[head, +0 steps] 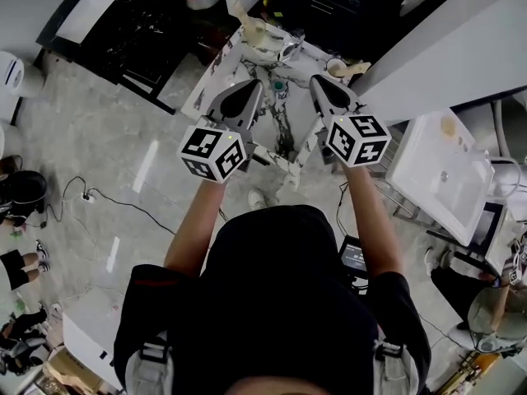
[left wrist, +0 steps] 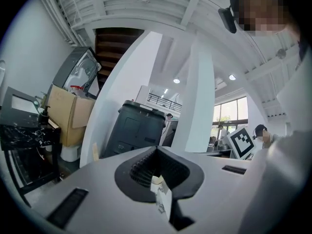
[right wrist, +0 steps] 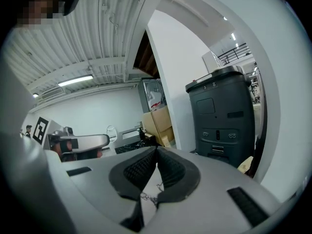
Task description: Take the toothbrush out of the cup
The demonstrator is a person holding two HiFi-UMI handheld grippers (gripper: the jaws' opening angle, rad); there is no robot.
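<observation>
**Left arm.** Your bare forearm reaches straight out from the shoulder, and its marker cube (head: 213, 152) sits at the near end.

**Left claw** (head: 256, 85). It points out across the room rather than down. The left gripper view shows its ribbed pads (left wrist: 141, 167) pressed together at the tips with nothing pinched between them. A sliver of pale marbled surface shows through the slit beneath them.

**Right arm.** It is stretched forward like the left, angling slightly inward. Its marker cube (head: 359, 140) is level with the other one.

**Right claw** (head: 318, 80). It sits beside your left claw with a clear gap between the two. Its pads (right wrist: 139, 170) are also pressed together and empty, and veined marble is visible below them.

**Counter** (head: 221, 68). It is a small marbled counter, directly ahead of and beneath both claw tips.

**White cup** (head: 336, 66). It stands on the counter just beyond the right claw's tip, apart from it. A pale handle (head: 357, 68) leans out over the rim, away from the claws. It appears to be the toothbrush, though the view is too small to be sure.

**Second white cup** (head: 260, 33). It stands further out, beyond the left claw's tip, with a similar pale handle (head: 243, 15) sticking out of it.

**Dark grey bin** (left wrist: 136, 130). It stands beyond the counter, ahead of both claws.

**Cardboard box** (left wrist: 68, 113). It is to the left of the bin.
</observation>
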